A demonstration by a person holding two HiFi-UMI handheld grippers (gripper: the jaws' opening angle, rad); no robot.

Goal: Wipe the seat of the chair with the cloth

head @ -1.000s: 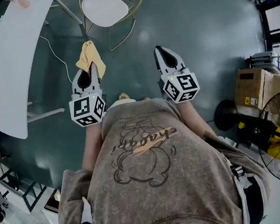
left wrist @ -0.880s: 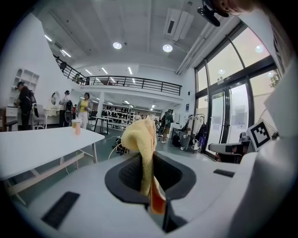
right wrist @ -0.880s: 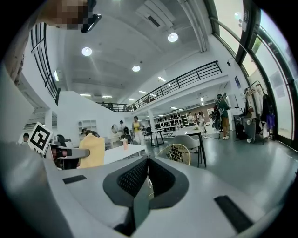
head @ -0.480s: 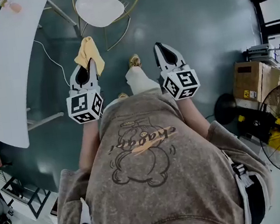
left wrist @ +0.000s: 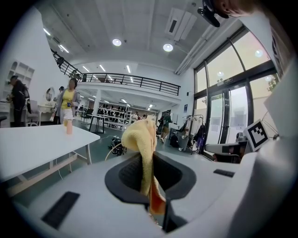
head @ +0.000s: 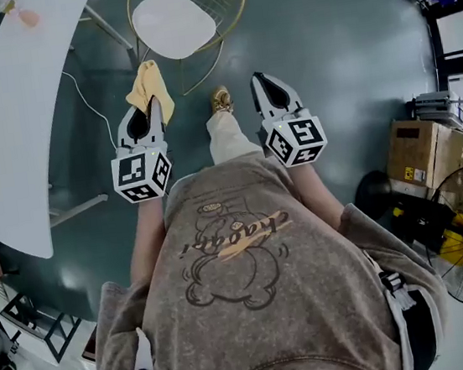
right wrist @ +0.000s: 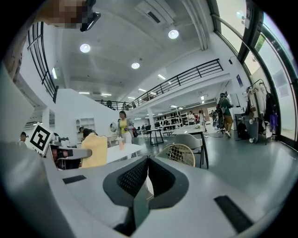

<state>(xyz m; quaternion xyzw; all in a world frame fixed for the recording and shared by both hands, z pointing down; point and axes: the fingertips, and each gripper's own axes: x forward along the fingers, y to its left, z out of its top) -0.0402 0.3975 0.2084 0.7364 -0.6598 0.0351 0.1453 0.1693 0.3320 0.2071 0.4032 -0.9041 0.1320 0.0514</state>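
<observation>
- A trouser leg (head: 227,138) and tan shoe (head: 221,100) now show between the two grippers at frame centre; a second ago no leg was there, so the person is stepping forward.
- The gold wire-frame chair with the white rounded seat (head: 174,22) sits slightly lower in the top centre of the frame than half a second ago, so it reads as a little nearer.
- The left gripper (head: 152,107) has barely moved. Its jaws stay clamped on the yellow terry cloth (head: 148,87), which bunches above the tips and hangs down through the gap in the left gripper view.
- The right gripper (head: 262,83) is also unchanged, jaws pressed together with nothing between them.
- The cloth is in the air just below the chair in the frame and well apart from the seat, with no contact.
- Judgement: this is the approach phase and wiping has not begun. Next, the left gripper needs to bring the cloth down flat onto the seat.
- The long white curved table (head: 19,115) at upper left is not involved.
- Writing: the grey-brown T-shirt (head: 256,304) has a cartoon print with a script word that is upside down and not reliably readable.
- The gripper cubes carry black-and-white square markers and no words.
- The brown cardboard box (head: 417,147) at right has a small yellow label, too small to read.
</observation>
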